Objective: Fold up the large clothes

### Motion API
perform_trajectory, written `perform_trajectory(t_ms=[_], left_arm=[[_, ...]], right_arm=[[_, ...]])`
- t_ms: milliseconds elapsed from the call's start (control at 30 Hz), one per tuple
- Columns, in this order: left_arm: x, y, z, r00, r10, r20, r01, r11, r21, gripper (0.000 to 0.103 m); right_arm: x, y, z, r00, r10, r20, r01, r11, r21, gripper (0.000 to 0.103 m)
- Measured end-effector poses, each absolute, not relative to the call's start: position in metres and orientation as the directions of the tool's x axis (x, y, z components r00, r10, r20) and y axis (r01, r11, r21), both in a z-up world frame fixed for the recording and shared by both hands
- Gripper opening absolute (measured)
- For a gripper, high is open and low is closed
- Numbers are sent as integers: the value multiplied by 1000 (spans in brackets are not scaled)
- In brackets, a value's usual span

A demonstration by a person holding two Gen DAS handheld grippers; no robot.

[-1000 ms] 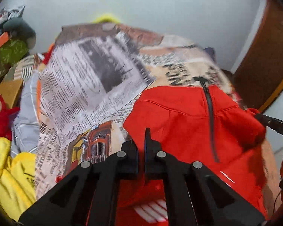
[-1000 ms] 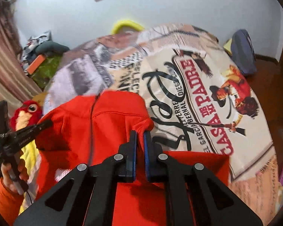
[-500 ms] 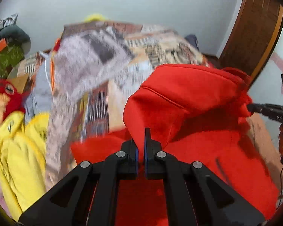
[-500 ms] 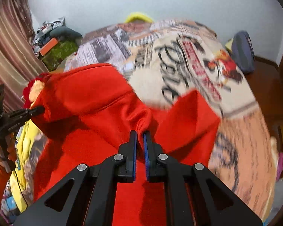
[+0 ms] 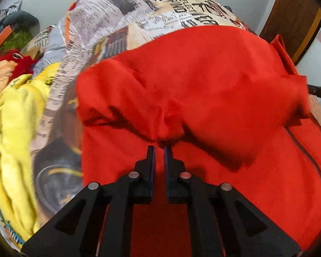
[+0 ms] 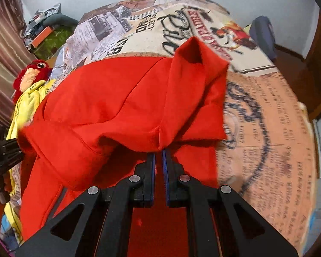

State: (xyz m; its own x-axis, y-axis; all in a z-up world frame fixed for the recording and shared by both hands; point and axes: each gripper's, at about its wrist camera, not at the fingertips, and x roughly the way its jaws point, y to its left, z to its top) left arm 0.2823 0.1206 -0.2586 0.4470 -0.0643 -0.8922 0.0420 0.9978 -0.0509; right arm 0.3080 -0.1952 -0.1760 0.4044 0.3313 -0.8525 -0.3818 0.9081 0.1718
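A large red zip hoodie [image 5: 203, 81] lies on a bed with a newspaper-print cover [image 5: 122, 15]. Its top part is folded over toward me and hangs bunched above the lower part. My left gripper [image 5: 159, 150] is shut on a bunched fold of the hoodie. My right gripper [image 6: 158, 152] is shut on the hoodie's [image 6: 117, 102] other side, where a red flap sticks up. The right gripper's tip shows at the far right of the left wrist view [image 5: 318, 91]. The left gripper shows at the left edge of the right wrist view [image 6: 4, 152].
A yellow garment [image 5: 15, 132] lies at the bed's left edge beside a red plush bird [image 5: 8, 64]. Clutter sits on the floor at the far left [image 6: 47, 34]. A blue bag [image 6: 263, 34] is at the far right, near a wooden door [image 5: 293, 17].
Both grippers have carried the hoodie's top edge toward me and downward, folding it over the lower part. Both stay shut on the cloth.
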Motion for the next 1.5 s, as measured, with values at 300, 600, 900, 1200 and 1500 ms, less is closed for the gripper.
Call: perform_trajectory(t_ms=[300,600,900,1200,1500], left_arm=[[284,135,-194,587,15,-809,-9,1000,12,32],[349,103,-214,588,-10,-809,16,1000,-1,63],[388,139,-282,507,64,-859,-111,994,8,70],[370,164,-292,539,61,-840,-177,983,-42,75],[350,156,-269,510,187,-839,-188,977,104,75]], right_arm=[[298,-170,-127,467,403,-787,-458,872,174,7],[339,-98,-168,415,393,-820,-493,855,161,42],[398,-142,-205,509,214,-834,-320,946,47,42],[396,-246,-206,570,-23,-822,-9,999,-35,41],[346,-267,-165,569,14,-822,-96,994,-49,43]])
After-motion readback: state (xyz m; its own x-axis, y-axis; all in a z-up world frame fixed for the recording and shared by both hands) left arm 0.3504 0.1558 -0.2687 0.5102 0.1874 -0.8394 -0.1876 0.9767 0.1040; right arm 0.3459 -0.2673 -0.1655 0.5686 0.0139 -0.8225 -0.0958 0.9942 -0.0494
